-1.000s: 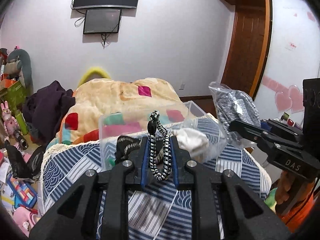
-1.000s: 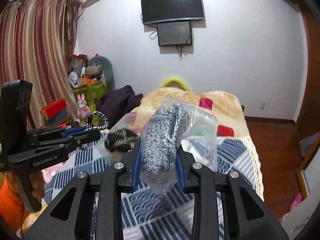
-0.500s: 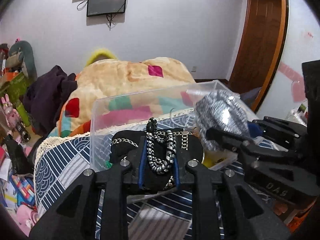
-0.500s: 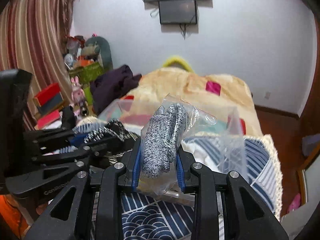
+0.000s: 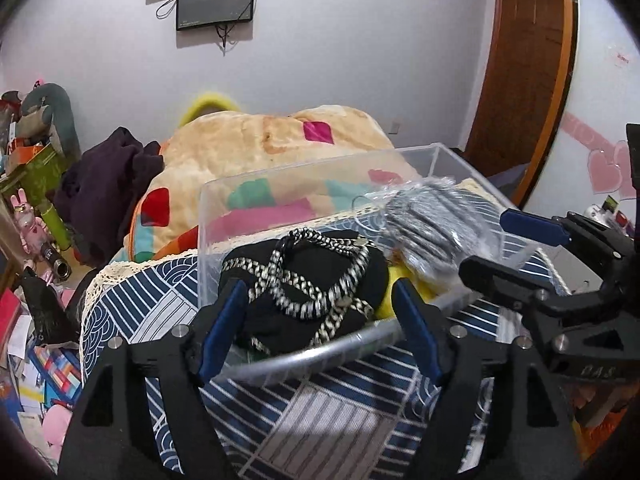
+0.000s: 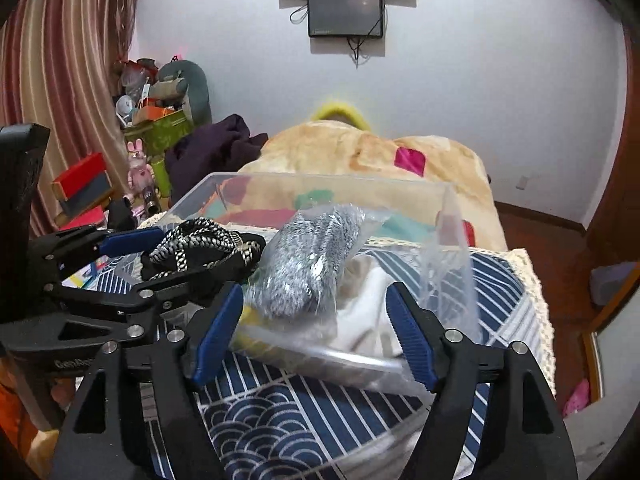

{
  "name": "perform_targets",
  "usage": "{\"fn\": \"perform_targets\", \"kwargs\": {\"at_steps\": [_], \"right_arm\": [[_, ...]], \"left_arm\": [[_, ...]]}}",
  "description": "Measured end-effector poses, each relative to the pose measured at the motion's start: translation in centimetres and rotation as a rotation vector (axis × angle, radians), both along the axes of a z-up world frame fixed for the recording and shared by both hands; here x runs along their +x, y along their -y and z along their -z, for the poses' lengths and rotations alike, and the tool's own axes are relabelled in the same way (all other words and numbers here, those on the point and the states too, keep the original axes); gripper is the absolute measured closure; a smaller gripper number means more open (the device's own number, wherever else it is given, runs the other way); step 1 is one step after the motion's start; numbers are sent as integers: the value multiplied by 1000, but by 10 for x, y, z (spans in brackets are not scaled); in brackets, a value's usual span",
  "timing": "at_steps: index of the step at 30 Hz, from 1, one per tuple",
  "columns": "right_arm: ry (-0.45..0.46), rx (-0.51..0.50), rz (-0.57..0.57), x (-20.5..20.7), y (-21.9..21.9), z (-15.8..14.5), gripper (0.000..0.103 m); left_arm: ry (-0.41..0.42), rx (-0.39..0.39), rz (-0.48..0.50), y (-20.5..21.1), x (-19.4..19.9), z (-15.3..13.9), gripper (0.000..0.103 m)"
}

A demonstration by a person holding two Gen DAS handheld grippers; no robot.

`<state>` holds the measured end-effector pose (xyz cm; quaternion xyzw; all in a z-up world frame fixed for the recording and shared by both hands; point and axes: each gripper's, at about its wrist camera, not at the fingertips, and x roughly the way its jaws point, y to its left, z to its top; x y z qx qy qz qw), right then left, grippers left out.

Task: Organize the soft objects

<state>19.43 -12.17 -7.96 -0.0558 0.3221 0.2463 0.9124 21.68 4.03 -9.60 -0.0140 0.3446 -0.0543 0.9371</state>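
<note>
Both grippers spread wide, released; cord (image 5: 308, 276) in bin (image 5: 320, 184) beyond left gripper (image 5: 320, 312); bagged knit (image 6: 308, 264) beyond right gripper (image 6: 316, 320).

The black plastic left gripper (image 6: 132, 264), seen from the right wrist view, bears pale lettering of which only "GenRob" can be read, while the black plastic right gripper (image 5: 496, 244), seen from the left wrist view, carries the faint raised letters "DAS" on its body.
</note>
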Motion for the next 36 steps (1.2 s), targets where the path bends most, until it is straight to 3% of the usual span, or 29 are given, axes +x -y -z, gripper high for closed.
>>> {"fn": "perform_targets", "kwargs": {"at_steps": [6, 11, 22, 26, 36], "right_arm": [[53, 27, 0, -20, 15, -23, 29], [123, 69, 3, -39, 25, -48, 28], [318, 181, 1, -102, 43, -109, 15], [356, 193, 17, -119, 45, -110, 0], [354, 179, 20, -140, 41, -99, 0]], "left_arm": [[41, -8, 13, 0, -29, -24, 28], [156, 10, 2, 3, -65, -58, 27], [443, 17, -41, 16, -162, -125, 4], [477, -8, -53, 16, -186, -132, 1], [476, -25, -43, 21, -206, -127, 0]]}}
